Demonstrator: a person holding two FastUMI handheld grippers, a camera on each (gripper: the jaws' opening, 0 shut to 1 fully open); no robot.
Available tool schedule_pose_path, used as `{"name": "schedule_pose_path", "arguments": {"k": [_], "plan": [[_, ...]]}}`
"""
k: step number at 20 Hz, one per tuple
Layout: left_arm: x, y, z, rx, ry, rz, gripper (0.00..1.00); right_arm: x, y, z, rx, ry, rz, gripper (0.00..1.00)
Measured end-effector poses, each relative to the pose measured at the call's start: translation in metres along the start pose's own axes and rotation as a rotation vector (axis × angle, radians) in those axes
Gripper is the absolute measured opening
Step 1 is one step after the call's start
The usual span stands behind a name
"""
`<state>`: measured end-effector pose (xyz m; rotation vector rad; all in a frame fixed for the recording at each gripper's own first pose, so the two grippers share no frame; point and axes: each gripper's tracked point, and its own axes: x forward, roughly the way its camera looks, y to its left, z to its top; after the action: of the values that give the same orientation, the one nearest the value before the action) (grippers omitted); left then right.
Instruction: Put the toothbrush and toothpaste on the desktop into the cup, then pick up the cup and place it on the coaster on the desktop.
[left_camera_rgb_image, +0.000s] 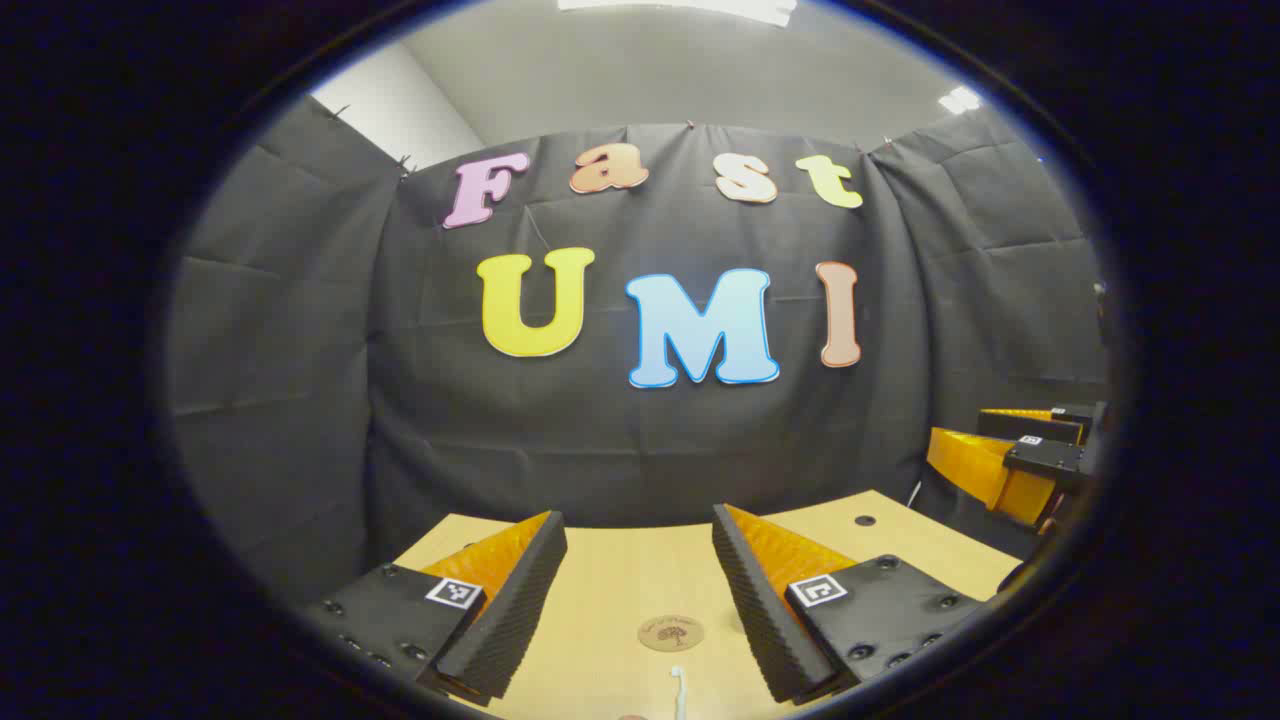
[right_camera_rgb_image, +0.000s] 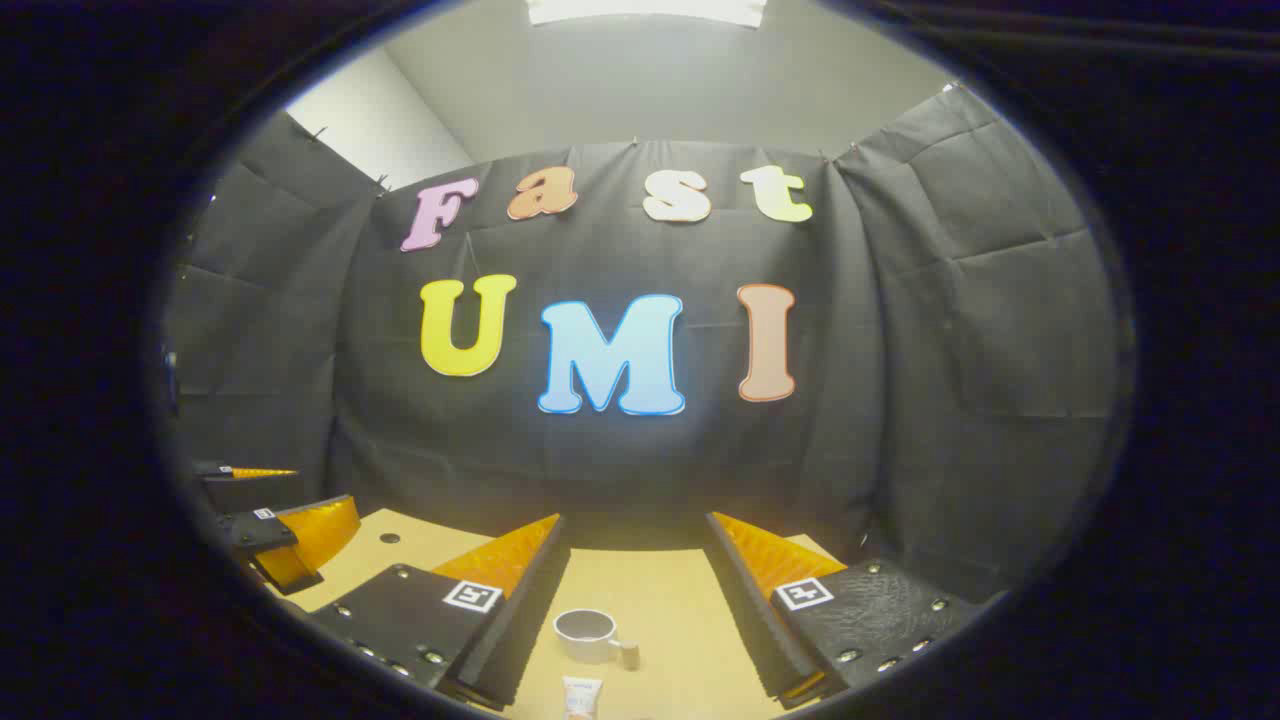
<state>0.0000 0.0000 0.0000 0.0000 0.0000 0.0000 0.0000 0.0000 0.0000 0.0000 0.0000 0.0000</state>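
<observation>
The toothbrush (left_camera_rgb_image: 679, 690) sits on the table (left_camera_rgb_image: 620, 570) right at the 6 o'clock edge of the left gripper view, just its pale end poking up toward the coaster (left_camera_rgb_image: 670, 632), which lies flat a little past it, close but not touching. Both are in the gap between the left hand-held gripper (left_camera_rgb_image: 640, 580) fingers, which are spread wide with nothing in them and hang above the wood.

Over in the right gripper view, the toothpaste (right_camera_rgb_image: 582, 697) is at 6 o'clock too, lying on the table with its cap end cut off by the edge. The cup (right_camera_rgb_image: 588, 633) stands upright just beyond it, open mouth up, handle sticking out toward 3 o'clock. Can't tell if anything's inside it from this angle. The right hand-held gripper (right_camera_rgb_image: 635, 580) is also wide open and holding nothing, with cup and tube between its fingers but lower down.

Each hand-held gripper catches the other off to the side: the right one shows at about 3 o'clock in the left gripper view, the left one at about 8 o'clock in the right gripper view, well apart. There's a small dark hole (left_camera_rgb_image: 865, 521) in the table toward the far edge.
</observation>
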Motion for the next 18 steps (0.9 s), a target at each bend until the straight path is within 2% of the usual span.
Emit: {"name": "schedule_pose_path", "arguments": {"k": [1,5,11,14,15,17,18], "plan": [[0.002,-0.002,0.000,-0.001,0.001,-0.004,0.98,0.001,0.001,0.001,0.001,0.003,0.003,0.84],[0.010,-0.009,-0.003,0.006,0.008,-0.027,0.95,0.008,0.007,-0.006,-0.014,0.023,0.015,0.84],[0.026,-0.022,-0.010,0.005,0.030,-0.052,0.98,0.018,0.012,-0.019,-0.035,0.066,0.046,0.84],[0.031,-0.024,-0.012,0.007,0.037,-0.055,0.92,0.023,0.013,-0.025,-0.029,0.085,0.055,0.84],[0.034,-0.024,-0.014,0.007,0.046,-0.058,0.95,0.025,0.013,-0.028,-0.030,0.099,0.059,0.84],[0.038,-0.027,-0.024,-0.007,0.072,-0.067,0.92,0.028,0.016,-0.038,-0.032,0.130,0.072,0.84],[0.040,-0.027,-0.029,-0.020,0.085,-0.071,0.95,0.030,0.019,-0.042,-0.035,0.145,0.082,0.84]]}}
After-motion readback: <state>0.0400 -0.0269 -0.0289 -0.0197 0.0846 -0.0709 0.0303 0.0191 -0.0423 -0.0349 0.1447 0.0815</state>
